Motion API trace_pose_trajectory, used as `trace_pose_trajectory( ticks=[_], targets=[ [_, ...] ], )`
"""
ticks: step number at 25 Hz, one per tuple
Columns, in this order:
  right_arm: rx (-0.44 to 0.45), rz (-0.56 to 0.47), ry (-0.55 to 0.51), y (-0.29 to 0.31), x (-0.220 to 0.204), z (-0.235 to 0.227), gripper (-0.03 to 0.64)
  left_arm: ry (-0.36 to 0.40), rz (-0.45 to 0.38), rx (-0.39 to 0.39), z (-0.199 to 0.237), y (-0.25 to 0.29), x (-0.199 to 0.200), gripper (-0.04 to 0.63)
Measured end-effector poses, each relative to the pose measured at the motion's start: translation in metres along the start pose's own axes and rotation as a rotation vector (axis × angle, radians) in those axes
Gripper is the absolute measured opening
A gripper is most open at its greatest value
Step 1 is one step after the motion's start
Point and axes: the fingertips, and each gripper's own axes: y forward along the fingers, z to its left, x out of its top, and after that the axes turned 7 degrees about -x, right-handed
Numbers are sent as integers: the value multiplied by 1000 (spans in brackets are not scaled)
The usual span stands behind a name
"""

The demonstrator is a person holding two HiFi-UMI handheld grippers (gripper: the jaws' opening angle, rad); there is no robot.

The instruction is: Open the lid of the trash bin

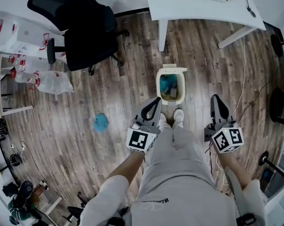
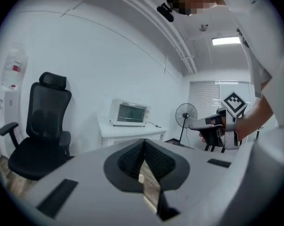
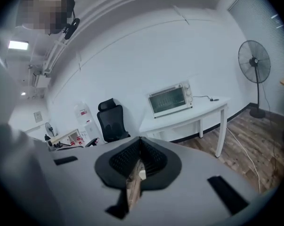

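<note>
A small cream trash bin (image 1: 181, 82) stands on the wooden floor just in front of the person's white shoes (image 1: 178, 116). Its lid (image 1: 172, 69) is tipped up at the far side, and blue and brown rubbish shows inside. My left gripper (image 1: 154, 103) hangs at waist height to the bin's near left, its jaws shut on nothing. My right gripper (image 1: 215, 100) is held to the bin's right, also shut and empty. In the left gripper view the closed fingertips (image 2: 144, 143) point across the room, with the right gripper (image 2: 221, 124) beside them. The right gripper view shows its tips (image 3: 140, 141) meeting.
A black office chair (image 1: 84, 28) stands at the far left and a white table (image 1: 200, 4) with a toaster oven (image 3: 170, 99) straight beyond the bin. A blue ball-like thing (image 1: 101, 122) lies on the floor at left. Plastic bags (image 1: 44, 80) and cables (image 1: 244, 74) flank the area.
</note>
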Motion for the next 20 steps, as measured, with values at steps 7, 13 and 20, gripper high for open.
trace_pose_trajectory(
  ticks=[7,13,20],
  targets=[
    [-41,-110,-28,-49,50,3,17,101,-71,-11,-12,-9,54,-3],
    [-35,-120,-70,-71,52,7,17,211,-125,-61,-37,-18,78,-3],
    [38,-184,-133,-110,56,9,17,170,-174,22,-78,-41,86,-3]
  ],
)
